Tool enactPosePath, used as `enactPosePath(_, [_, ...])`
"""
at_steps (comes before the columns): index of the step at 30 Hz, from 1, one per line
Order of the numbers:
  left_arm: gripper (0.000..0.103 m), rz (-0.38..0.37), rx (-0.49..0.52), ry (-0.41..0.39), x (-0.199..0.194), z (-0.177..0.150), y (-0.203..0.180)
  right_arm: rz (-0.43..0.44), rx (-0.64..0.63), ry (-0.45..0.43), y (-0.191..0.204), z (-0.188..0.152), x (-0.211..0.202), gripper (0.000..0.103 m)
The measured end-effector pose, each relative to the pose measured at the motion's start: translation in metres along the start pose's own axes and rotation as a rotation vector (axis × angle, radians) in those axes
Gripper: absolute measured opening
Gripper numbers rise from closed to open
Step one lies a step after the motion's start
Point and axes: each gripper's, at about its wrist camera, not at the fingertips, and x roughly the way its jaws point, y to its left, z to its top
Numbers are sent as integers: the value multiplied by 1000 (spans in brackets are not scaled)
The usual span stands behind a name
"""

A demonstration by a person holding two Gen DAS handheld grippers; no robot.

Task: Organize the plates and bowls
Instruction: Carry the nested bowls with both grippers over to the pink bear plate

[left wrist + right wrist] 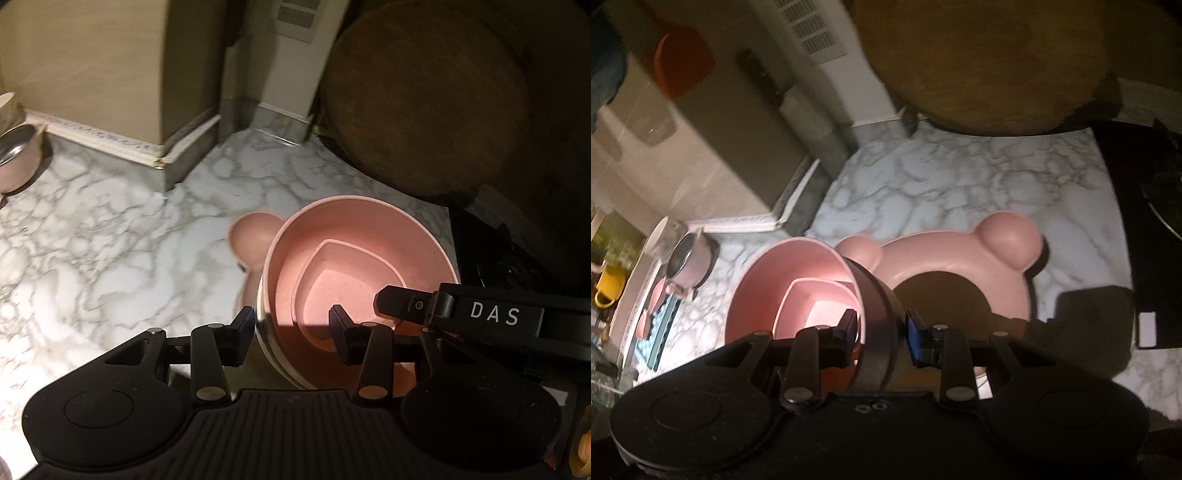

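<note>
A round pink bowl [354, 258] sits in a stack of bowls, and inside it lies a smaller pink dish with a pointed, heart-like outline [332, 291]. The stack is over the marble counter [110, 240], above a pink bear-shaped plate [960, 266]. Both grippers point steeply down. The left gripper [293, 330] pinches the near wall of the stack — one finger outside, one inside. The right gripper [882, 332] pinches the opposite wall in the same way.
</note>
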Motion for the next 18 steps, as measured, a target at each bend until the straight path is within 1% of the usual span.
enactPosePath(6, [43,9,23,16,21,2,-17,-13,33,10,-29,9,8,27])
enactPosePath(10, [43,10,26,34,36,2,-21,-20,49,23,-43,13,18,27])
enactPosePath(18, [43,32,35,61,59,2,-21,-30,69,61,-56,14,42,27])
